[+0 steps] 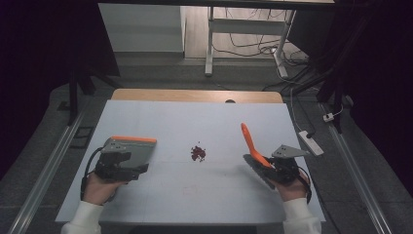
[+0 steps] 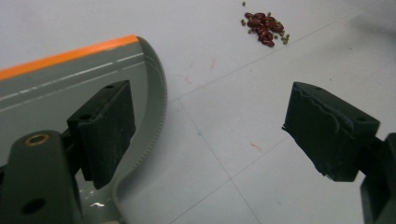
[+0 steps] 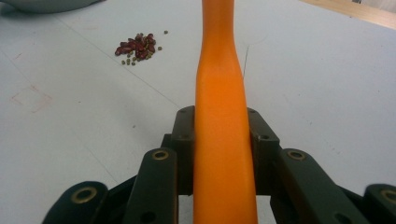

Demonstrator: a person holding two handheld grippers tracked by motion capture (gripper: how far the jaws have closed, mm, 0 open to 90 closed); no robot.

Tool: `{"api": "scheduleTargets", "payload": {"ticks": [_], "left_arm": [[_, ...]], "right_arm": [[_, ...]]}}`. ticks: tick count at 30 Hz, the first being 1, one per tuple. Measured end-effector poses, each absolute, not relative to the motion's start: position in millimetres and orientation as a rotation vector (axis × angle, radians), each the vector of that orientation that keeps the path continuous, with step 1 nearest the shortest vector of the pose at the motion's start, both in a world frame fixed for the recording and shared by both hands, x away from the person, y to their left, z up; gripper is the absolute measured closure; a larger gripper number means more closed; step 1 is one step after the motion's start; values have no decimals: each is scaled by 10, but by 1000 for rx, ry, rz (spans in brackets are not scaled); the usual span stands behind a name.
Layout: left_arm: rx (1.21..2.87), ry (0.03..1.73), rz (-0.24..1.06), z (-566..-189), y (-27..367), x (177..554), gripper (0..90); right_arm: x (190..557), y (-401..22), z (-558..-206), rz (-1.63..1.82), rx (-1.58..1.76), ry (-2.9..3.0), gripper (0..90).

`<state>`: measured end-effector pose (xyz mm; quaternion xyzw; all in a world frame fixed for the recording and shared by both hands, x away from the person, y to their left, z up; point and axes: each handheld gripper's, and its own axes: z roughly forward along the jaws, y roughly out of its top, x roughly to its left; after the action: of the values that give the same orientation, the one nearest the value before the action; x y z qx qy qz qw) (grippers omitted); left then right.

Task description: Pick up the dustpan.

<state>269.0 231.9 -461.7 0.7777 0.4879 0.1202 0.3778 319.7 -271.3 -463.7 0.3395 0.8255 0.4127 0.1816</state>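
The beans (image 1: 197, 152) lay in a small heap on the desk (image 1: 160, 117), roughly midway between the two hands, and everything turned on that heap. The left gripper (image 2: 205, 135) had its fingers (image 2: 105, 128) spread wide with nothing between them; the grey dustpan (image 1: 139, 151) sat just beside its left finger, its toothed edge facing the beans. From the left gripper view the beans lay ahead and a little right of the open fingers, well apart from them.

The right gripper (image 3: 219, 140) had its fingers (image 3: 184, 140) clamped on the orange brush handle (image 3: 219, 116). The handle's long axis ran straight out from those fingers, pointing up and away over the desk, past the beans on their right side. The grey brush head (image 1: 255, 165) hung low by the right hand, near the desk.

Both hands seemed about equally far from the beans. The sweep would likely go from the brush side toward the dustpan, across the heap.
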Motion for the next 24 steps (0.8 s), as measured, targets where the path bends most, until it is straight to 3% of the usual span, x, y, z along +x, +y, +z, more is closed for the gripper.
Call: {"api": "scheduleTargets", "payload": {"ticks": [24], "left_arm": [[1988,1521,301,-4618,2653,2623,182]], "right_arm": [[3184,-2679,-4636,1133,938,2336,701]]}}
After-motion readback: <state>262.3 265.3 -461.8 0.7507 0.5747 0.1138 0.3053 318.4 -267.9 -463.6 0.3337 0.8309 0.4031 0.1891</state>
